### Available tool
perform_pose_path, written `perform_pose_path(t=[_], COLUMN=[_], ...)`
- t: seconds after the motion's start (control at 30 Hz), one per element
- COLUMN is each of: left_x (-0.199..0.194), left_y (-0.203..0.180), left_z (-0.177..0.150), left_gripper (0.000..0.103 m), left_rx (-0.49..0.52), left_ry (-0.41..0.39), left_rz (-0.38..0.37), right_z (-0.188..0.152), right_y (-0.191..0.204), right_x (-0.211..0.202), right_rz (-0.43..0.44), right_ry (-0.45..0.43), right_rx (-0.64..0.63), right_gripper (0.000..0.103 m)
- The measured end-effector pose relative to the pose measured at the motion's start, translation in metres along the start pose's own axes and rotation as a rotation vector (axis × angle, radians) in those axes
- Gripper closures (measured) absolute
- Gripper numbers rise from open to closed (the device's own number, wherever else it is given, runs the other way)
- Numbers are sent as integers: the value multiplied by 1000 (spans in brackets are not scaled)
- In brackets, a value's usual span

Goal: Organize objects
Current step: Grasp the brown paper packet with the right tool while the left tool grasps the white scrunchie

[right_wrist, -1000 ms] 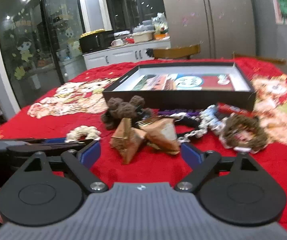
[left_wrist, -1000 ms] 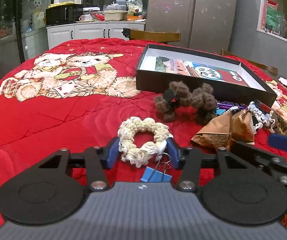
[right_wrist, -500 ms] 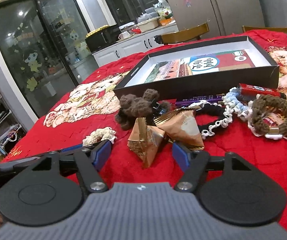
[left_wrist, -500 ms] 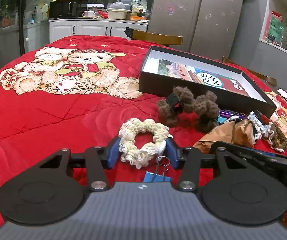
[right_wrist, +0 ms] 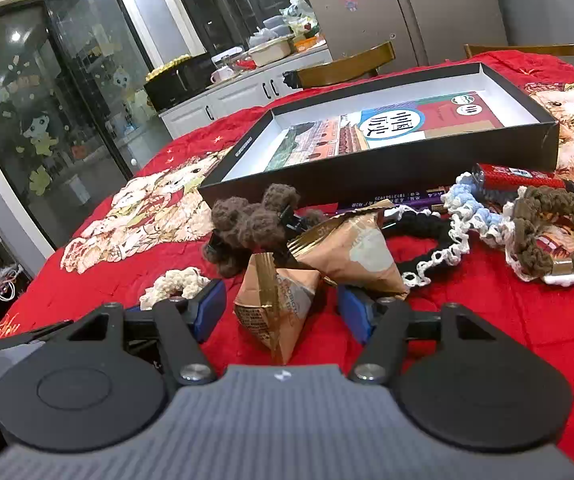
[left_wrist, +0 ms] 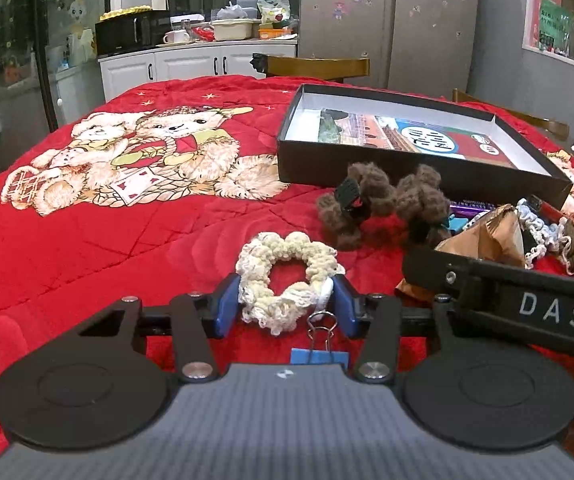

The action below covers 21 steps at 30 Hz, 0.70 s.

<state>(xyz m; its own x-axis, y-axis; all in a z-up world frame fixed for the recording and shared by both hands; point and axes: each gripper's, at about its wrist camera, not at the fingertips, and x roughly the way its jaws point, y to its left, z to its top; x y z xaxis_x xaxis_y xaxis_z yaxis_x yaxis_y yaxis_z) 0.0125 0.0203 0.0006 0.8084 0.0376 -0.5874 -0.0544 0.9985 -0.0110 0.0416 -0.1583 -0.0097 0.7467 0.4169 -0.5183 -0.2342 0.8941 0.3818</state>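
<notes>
My left gripper (left_wrist: 285,308) is shut on a cream crochet scrunchie (left_wrist: 287,276), its blue pads pressing both sides. A blue binder clip (left_wrist: 319,350) lies just under it. My right gripper (right_wrist: 281,308) is open around a brown triangular snack packet (right_wrist: 277,304), with a second packet (right_wrist: 351,252) behind. The cream scrunchie (right_wrist: 177,282) shows at the left of the right wrist view. An open black box (left_wrist: 419,140) (right_wrist: 387,136) with a printed card inside stands beyond the pile.
Brown fuzzy scrunchies with a black clip (left_wrist: 379,204) (right_wrist: 253,220), a black-and-white scrunchie (right_wrist: 427,236), a blue-white one (right_wrist: 469,208), a brown one (right_wrist: 559,236), a red lighter (right_wrist: 515,178) and a purple pen (right_wrist: 391,202) lie on the red quilt (left_wrist: 107,232). The right gripper's arm (left_wrist: 507,300) crosses the left view.
The right gripper has moved forward and down, so the snack packet now sits between its fingers. The left gripper has closed tighter on the cream scrunchie.
</notes>
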Motion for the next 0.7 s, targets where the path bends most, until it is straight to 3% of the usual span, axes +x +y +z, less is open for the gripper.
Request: perform_pose_path(t=[0.07,0.1,0.27,0.7], left_x=[-1,-1,-2,-4], left_y=[0,0,0,9], left_z=[0,0,0,0], left_gripper=[48,48,50,74], left_rx=[1,1,-8,-64], left_ry=[-2,-2,-6,-23], left_rz=[-2,-3,-7,-9], right_z=[0,0,-1,-4], right_y=[0,0,-2,9], right_x=[0,-1,-5,-12], right_rz=[-2,-1,27,7], right_ry=[0,-2,-14,-54], right_rx=[0,-1,2,-69], right_gripper=[33,41,54,57])
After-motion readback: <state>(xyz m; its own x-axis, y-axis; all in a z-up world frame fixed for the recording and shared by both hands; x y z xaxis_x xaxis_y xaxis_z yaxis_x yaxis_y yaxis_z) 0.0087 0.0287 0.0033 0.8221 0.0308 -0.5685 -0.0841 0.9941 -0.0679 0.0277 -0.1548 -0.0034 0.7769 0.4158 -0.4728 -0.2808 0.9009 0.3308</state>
